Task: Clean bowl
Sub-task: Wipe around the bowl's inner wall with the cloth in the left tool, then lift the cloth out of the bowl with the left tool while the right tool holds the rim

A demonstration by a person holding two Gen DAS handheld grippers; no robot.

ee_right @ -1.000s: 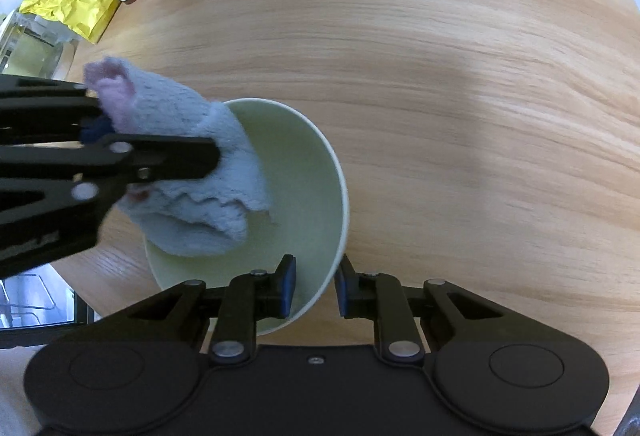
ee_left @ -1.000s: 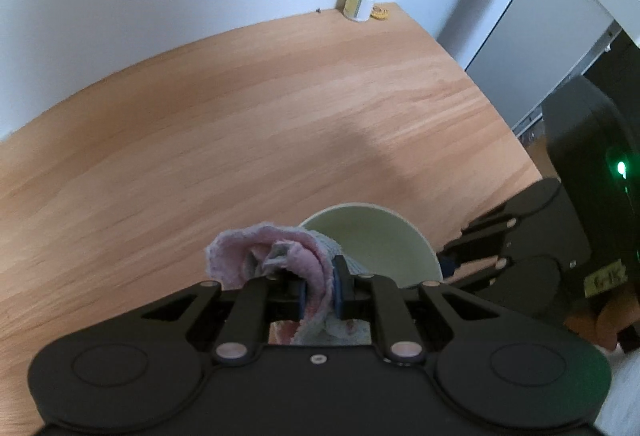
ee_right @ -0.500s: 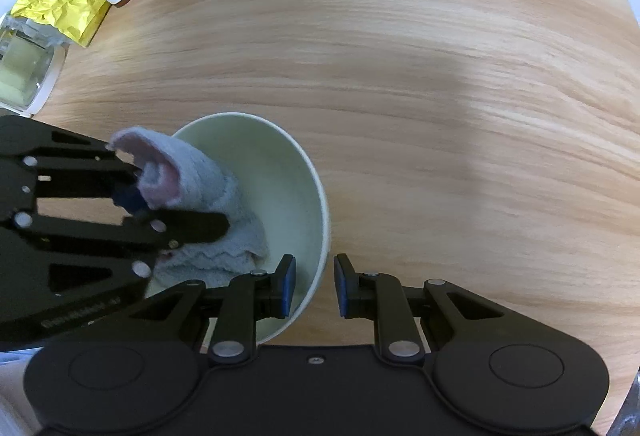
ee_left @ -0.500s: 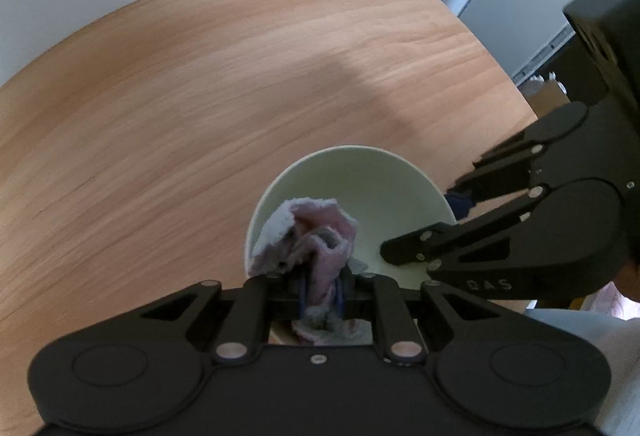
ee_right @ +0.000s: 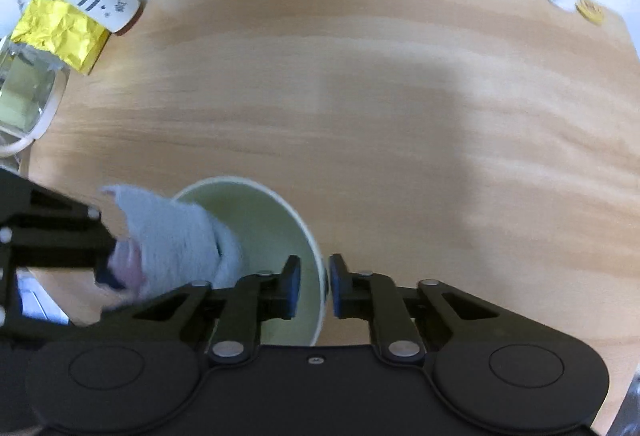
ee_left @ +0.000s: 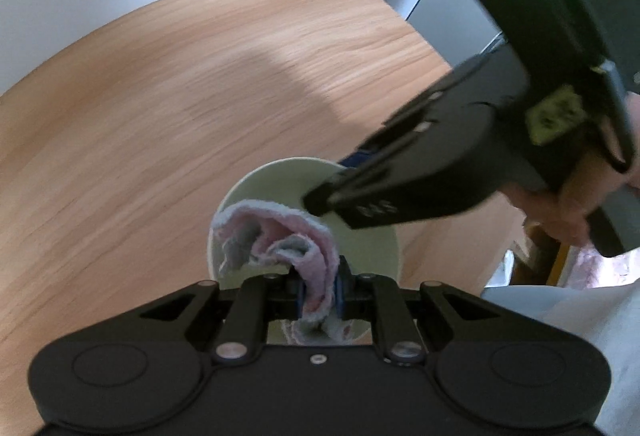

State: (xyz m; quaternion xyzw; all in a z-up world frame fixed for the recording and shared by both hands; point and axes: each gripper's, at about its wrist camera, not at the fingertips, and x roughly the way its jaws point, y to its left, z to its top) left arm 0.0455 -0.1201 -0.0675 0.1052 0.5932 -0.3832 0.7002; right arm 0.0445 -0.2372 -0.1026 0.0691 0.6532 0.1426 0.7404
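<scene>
Terry cloth [ee_left: 280, 236], fluffy, bunched inside smooth round bowl [ee_right: 280, 220].

The left gripper [ee_left: 320, 290] points steeply downward with its jaws clamped tight on a bunched cloth [ee_left: 280, 236], the blue pads pressing the fabric from both sides. The right gripper [ee_right: 314, 286] also points steeply down, its two fingers pinched on the bowl wall [ee_right: 316, 276], one inside and one outside. In the left wrist view the right gripper's black body comes in from 2 o'clock, with the person's hand [ee_left: 568, 212] wrapped around its handle at 3 o'clock.
</scene>
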